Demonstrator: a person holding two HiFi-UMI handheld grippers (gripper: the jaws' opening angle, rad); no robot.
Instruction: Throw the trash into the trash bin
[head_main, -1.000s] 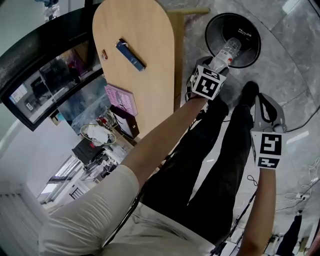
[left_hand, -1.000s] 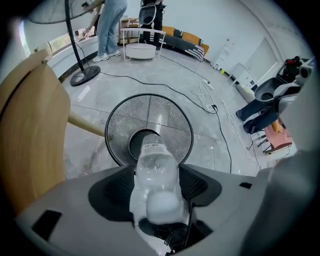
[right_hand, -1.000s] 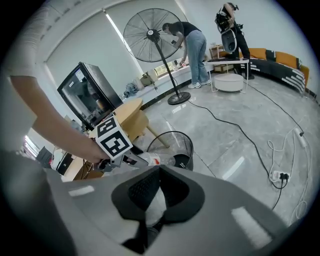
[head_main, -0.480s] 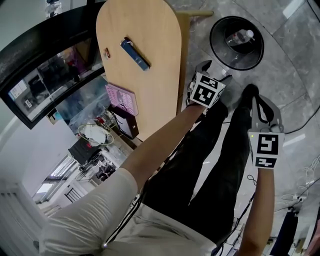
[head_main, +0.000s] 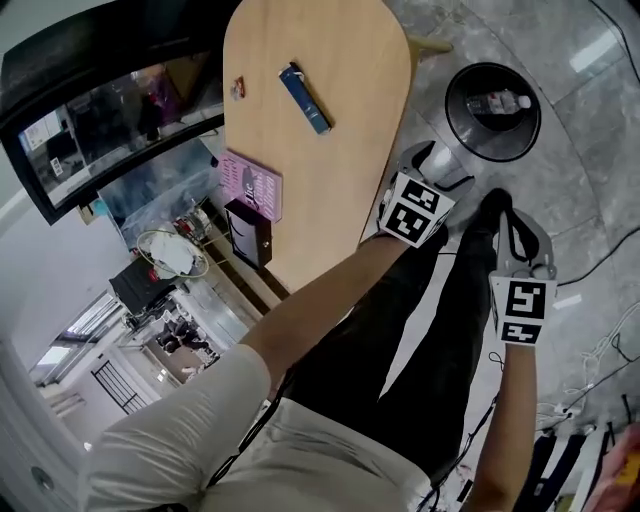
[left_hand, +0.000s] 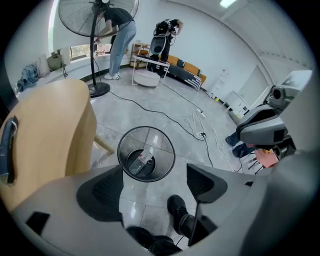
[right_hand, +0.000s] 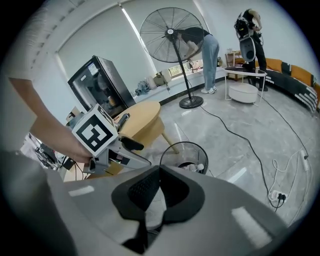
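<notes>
down in the trash bin (head_main: 458, 128), bottle (head_main: 497, 101) crosswise, cap rightward

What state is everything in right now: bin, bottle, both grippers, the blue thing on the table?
Trash bin: upright on the floor, open-topped.
Bottle: lying inside the trash bin.
Left gripper: jaws wide apart, just been opening, nothing between them.
Right gripper: jaws together, empty.
Blue item: lying flat on the table, no gripper near it.
</notes>
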